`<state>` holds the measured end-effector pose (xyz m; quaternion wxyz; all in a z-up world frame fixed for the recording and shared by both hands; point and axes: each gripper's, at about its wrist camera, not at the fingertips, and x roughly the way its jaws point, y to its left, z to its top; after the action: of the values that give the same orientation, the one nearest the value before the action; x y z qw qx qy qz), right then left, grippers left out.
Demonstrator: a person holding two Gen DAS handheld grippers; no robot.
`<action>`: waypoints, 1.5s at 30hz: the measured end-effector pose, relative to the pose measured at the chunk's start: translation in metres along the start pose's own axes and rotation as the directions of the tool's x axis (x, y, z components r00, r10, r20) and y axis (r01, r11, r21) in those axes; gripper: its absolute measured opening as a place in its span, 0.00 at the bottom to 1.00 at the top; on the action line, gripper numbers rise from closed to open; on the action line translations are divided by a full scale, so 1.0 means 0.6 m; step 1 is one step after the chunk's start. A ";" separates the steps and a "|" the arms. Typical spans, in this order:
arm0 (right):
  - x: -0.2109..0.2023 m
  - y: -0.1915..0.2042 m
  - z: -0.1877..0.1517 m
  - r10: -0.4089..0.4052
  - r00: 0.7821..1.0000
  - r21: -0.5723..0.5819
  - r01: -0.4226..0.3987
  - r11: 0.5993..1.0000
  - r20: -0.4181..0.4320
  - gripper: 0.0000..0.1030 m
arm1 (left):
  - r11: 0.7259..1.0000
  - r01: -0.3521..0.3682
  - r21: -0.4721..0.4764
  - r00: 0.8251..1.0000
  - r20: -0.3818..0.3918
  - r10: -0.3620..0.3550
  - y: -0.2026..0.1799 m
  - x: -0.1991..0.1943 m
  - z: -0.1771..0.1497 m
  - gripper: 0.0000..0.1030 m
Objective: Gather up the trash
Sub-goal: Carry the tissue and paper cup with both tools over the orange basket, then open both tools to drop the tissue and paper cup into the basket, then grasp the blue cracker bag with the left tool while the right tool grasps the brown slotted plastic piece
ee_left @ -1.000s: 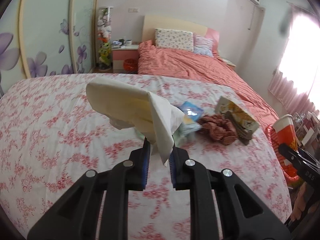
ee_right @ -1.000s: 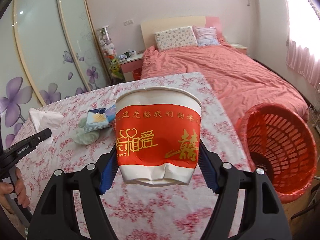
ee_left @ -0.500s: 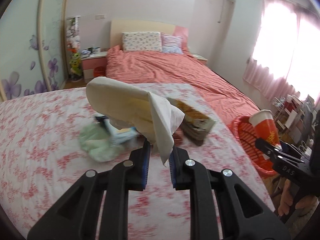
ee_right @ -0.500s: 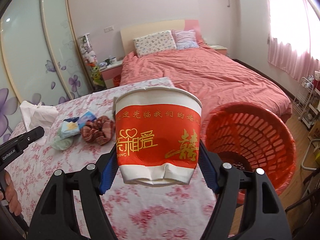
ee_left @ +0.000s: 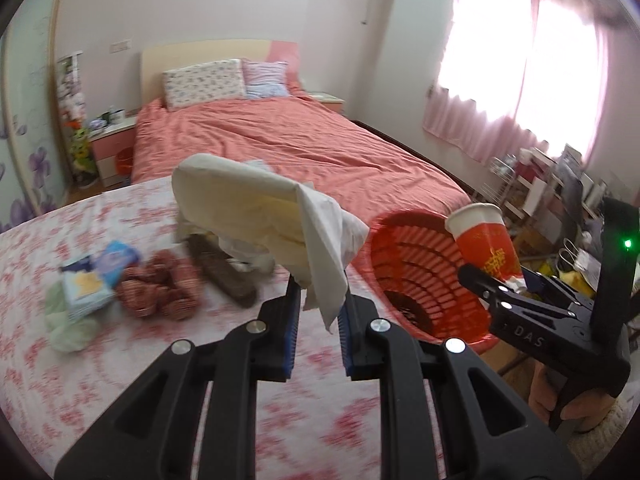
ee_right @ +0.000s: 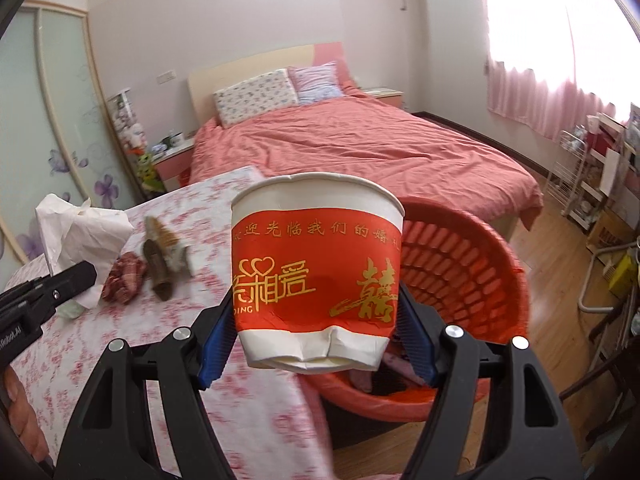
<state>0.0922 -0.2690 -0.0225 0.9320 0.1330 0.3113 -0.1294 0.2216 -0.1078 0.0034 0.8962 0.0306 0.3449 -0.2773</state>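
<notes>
My left gripper (ee_left: 318,312) is shut on a crumpled white tissue (ee_left: 256,216) and holds it above the flowered tablecloth (ee_left: 120,380). My right gripper (ee_right: 316,344) is shut on a red and white paper cup (ee_right: 316,276), dented at its base, held upright in front of the red plastic basket (ee_right: 472,272). In the left wrist view the cup (ee_left: 484,240) hangs over the basket (ee_left: 412,276) at the table's right edge. The tissue also shows at the left of the right wrist view (ee_right: 80,232).
On the table lie a blue and white packet (ee_left: 96,276), a pale green wad (ee_left: 68,324), a red checked cloth (ee_left: 160,288) and a brown packet (ee_left: 228,276). A bed with a salmon cover (ee_left: 288,140) stands behind. Shelves and clutter (ee_right: 600,176) line the right wall.
Both grippers have swung to the right with their loads. The red basket now sits right behind the cup and nearer the tissue. The table items have slid left in view.
</notes>
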 end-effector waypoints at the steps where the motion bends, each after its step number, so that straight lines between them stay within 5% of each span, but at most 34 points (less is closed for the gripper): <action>1: 0.001 -0.007 0.000 -0.007 1.000 0.007 0.007 1.000 0.001 0.69 | 1.000 0.012 0.009 1.000 -0.006 -0.012 -0.015 0.010 0.002 0.17; 13: 0.026 -0.094 0.015 -0.083 0.997 0.084 0.083 0.993 0.002 0.69 | 0.987 0.134 0.092 0.989 -0.072 -0.128 -0.155 0.117 0.015 0.17; 26: 0.049 -0.129 0.026 -0.045 0.999 0.140 0.044 0.989 0.006 0.70 | 0.980 0.168 0.104 0.979 -0.131 -0.154 -0.192 0.195 0.021 0.21; 30: 0.050 -0.134 0.025 -0.025 1.000 0.160 0.024 0.987 0.008 0.76 | 0.987 0.138 0.087 0.983 -0.130 -0.126 -0.181 0.200 0.021 0.46; 45: 0.036 -0.068 0.021 -0.048 0.999 0.047 0.047 0.998 0.016 0.80 | 0.995 -0.093 0.022 0.991 -0.097 0.095 -0.014 0.122 -0.019 0.58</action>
<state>0.1023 -0.3148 -0.0331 0.9280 0.1462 0.3031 -0.1599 0.2550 -0.1473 -0.0507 0.8899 0.0683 0.3843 -0.2358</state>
